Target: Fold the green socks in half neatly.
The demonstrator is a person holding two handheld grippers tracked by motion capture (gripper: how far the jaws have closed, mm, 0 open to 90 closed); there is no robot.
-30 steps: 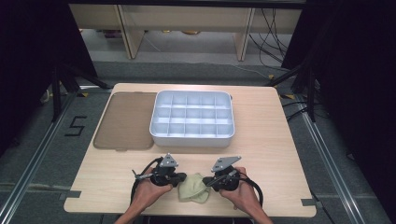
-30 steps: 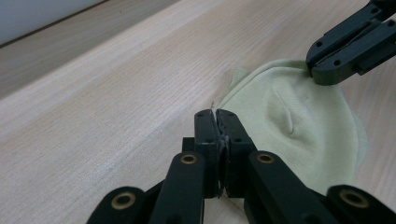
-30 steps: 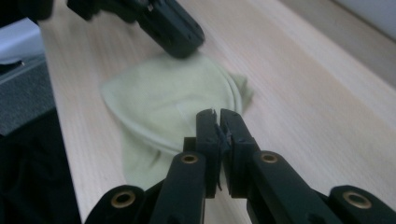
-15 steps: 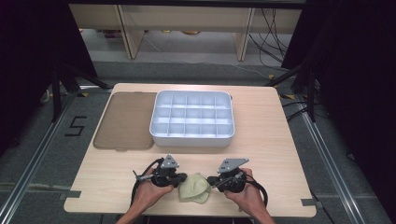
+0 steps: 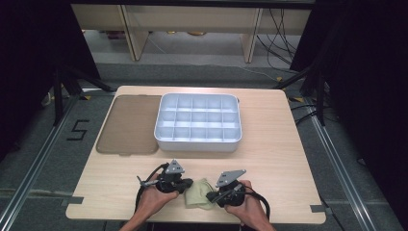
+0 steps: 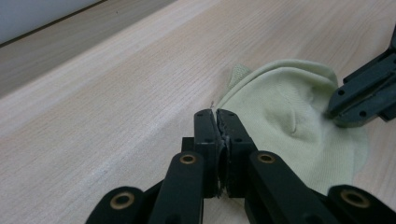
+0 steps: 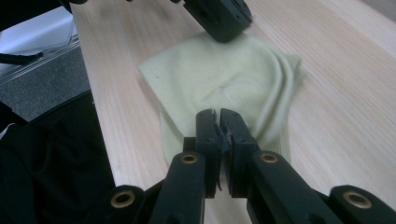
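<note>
A pale yellow-green cloth (image 5: 198,194) lies crumpled near the table's front edge, between my two grippers. My left gripper (image 5: 188,184) is shut, its tips (image 6: 216,113) resting at the cloth's (image 6: 289,116) left edge. I see no fabric between its jaws. My right gripper (image 5: 210,196) is also shut, its tips (image 7: 217,113) low over the near part of the cloth (image 7: 219,74). The left gripper view shows the right gripper (image 6: 359,98) on the cloth's far side. In the right gripper view, the left gripper (image 7: 219,18) touches the opposite edge.
A white tray (image 5: 197,142) divided into several compartments stands at the middle back of the wooden table (image 5: 274,154). A flat brown lid (image 5: 130,125) lies to its left. The table's front edge runs just behind both hands.
The right gripper has shifted slightly toward the front edge and closer onto the cloth. The left gripper and the cloth have barely moved.
</note>
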